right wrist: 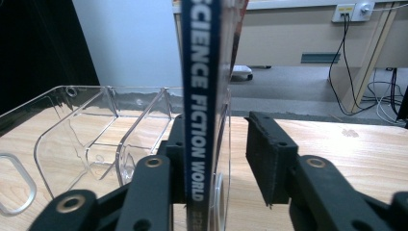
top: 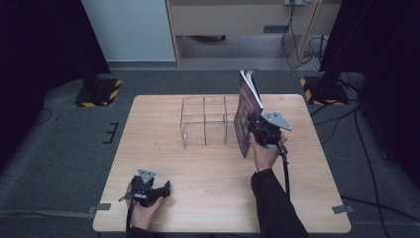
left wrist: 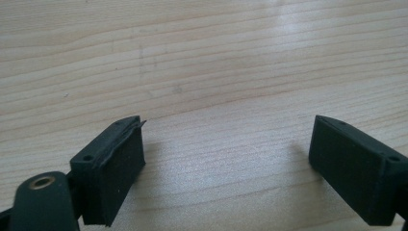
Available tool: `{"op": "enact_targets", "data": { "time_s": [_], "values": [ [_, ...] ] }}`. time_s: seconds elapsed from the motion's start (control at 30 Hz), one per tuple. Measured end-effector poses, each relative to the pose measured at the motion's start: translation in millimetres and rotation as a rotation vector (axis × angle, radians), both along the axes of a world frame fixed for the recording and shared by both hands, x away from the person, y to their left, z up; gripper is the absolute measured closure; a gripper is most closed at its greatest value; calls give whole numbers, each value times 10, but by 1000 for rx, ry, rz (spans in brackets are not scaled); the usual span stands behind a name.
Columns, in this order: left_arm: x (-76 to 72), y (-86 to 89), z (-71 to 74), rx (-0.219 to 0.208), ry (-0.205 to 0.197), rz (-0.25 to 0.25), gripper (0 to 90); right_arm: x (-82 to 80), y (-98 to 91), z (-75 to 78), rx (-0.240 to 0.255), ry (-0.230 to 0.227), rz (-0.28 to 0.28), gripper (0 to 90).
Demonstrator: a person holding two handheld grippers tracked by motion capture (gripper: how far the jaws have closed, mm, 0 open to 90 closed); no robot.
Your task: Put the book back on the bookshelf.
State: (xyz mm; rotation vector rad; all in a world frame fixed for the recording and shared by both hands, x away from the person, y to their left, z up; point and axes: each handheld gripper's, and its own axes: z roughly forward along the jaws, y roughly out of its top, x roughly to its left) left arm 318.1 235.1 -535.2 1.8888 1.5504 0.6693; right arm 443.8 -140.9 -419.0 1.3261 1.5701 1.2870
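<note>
Wooden table [top: 213,168] on grey carpet [top: 64,144]

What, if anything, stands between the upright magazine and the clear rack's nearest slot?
Nothing visible does. The magazine, standing between the right gripper's parted jaws, is upright at the clear rack's right end, beside an empty compartment. The left gripper lies far off.
</note>
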Motion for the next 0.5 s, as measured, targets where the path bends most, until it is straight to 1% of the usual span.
{"op": "enact_targets", "data": {
  "time_s": [0.37, 0.5],
  "values": [
    [0, 0, 0, 0, 0, 0, 113, -11, -50, -22, 3, -10, -4, 483],
    [0, 0, 0, 0, 0, 0, 113, -29, -57, -6, 12, -19, 11, 420]
  ]
}}
